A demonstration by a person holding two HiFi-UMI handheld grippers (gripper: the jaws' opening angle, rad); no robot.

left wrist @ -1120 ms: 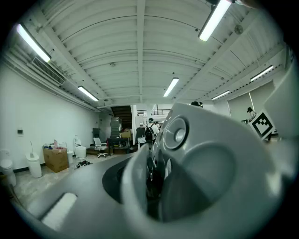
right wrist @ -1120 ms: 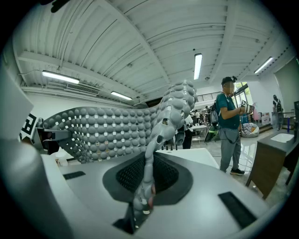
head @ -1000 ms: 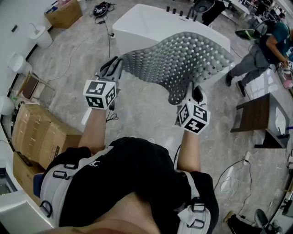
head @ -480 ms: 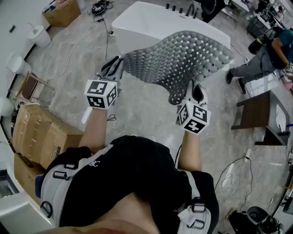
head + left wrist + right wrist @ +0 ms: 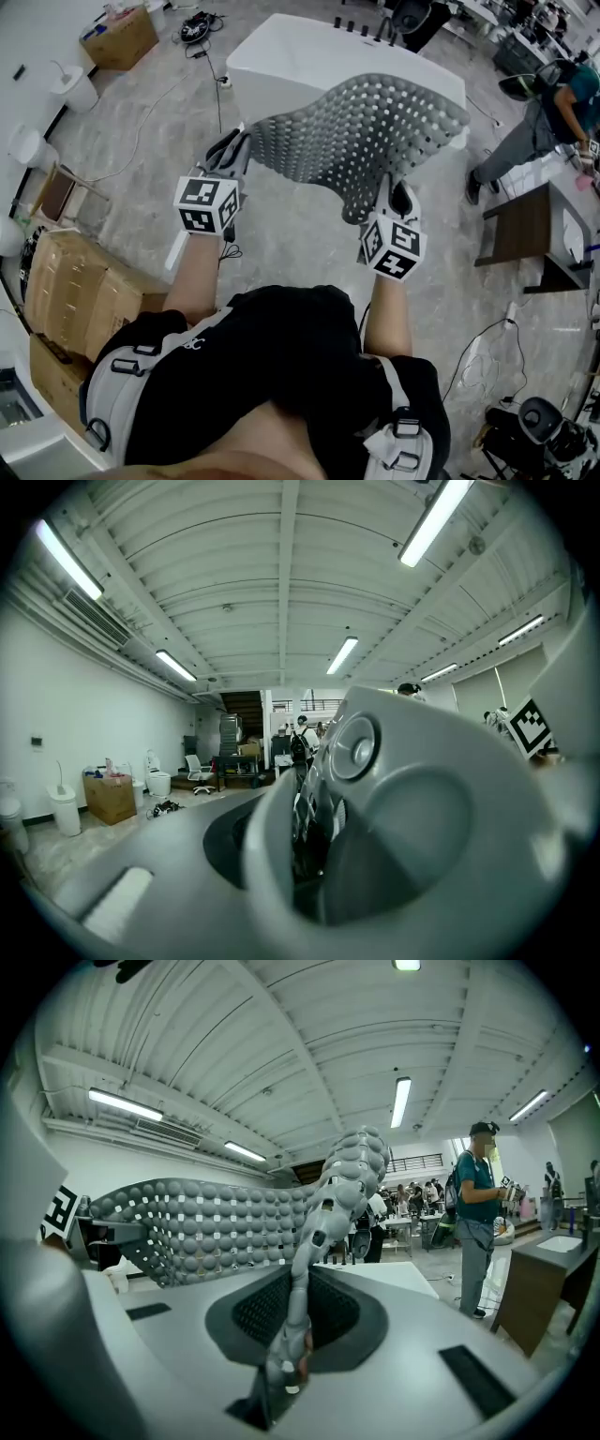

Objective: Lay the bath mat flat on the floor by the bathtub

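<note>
Well, at my far left a cardboard box (image 5: 70,281) sits on the floor (image 5: 291,230). My left gripper (image 5: 232,148) has its jaws pinched on the left corner of the bath mat (image 5: 361,127). The grey, studded mat is held up in the air between my 2 grippers, off the floor, with the white bathtub (image 5: 309,56) just behind it. My right gripper (image 5: 396,194) has its jaws clamped tight on the mat's near right edge. A person (image 5: 548,112) stands at far right.
</note>
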